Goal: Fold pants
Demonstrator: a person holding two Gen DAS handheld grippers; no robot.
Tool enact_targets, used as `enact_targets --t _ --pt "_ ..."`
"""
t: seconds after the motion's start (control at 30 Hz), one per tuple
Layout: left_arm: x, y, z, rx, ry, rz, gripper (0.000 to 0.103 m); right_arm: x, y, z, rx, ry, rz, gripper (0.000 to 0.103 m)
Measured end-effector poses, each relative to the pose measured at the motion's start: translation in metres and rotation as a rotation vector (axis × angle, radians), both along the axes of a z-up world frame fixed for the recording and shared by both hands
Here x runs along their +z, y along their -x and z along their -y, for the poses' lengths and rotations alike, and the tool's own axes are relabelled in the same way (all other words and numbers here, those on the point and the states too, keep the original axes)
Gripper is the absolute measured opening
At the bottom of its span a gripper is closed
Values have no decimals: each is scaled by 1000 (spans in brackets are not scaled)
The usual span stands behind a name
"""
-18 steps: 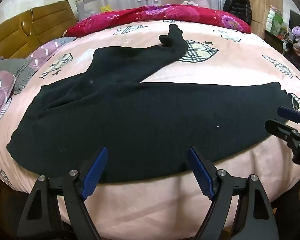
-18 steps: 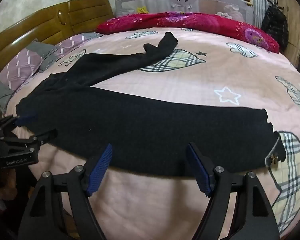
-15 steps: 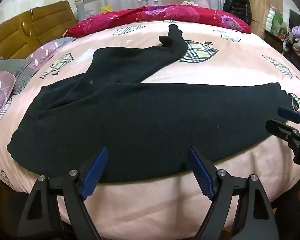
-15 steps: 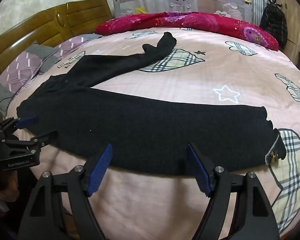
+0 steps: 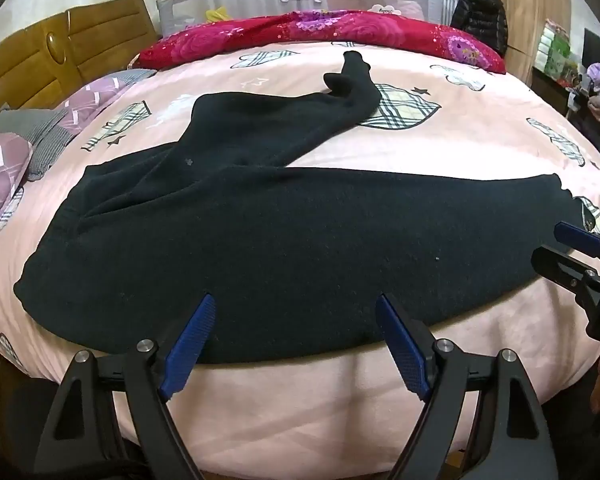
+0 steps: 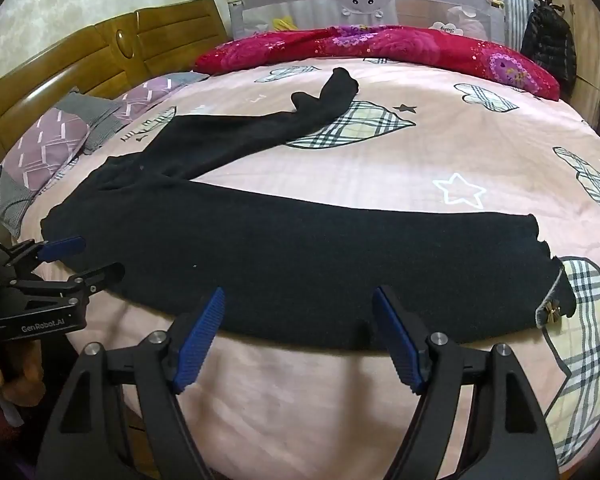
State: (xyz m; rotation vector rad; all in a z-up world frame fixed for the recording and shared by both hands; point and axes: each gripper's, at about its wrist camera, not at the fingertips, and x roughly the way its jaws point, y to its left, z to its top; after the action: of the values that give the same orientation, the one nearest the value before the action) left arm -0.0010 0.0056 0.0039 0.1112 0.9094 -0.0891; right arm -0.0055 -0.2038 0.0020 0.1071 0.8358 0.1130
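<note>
Left hand-held gripper [image 5: 296,344]: jaws apart, empty, poised at near hem.
Right hand-held gripper [image 6: 298,336]: jaws apart, empty, alongside.
Pants [image 5: 260,248]: black, spread just ahead, one leg angled away.
Bed [image 6: 380,168]: pink cover beneath.

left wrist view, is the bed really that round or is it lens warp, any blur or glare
Left wrist view: fisheye warp bulges the pink bedspread and bends the black pants, dark vignette in the corners, sharp, no glare. Right wrist view: same bulge, headboard curved, soft even light.
</note>
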Motion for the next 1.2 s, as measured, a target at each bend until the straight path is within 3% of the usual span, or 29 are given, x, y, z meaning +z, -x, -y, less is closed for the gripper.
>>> enact_targets --t 1.2 --pt "2 -2 -6 16 15 4 84 1 -1 -4 2 -2 5 77"
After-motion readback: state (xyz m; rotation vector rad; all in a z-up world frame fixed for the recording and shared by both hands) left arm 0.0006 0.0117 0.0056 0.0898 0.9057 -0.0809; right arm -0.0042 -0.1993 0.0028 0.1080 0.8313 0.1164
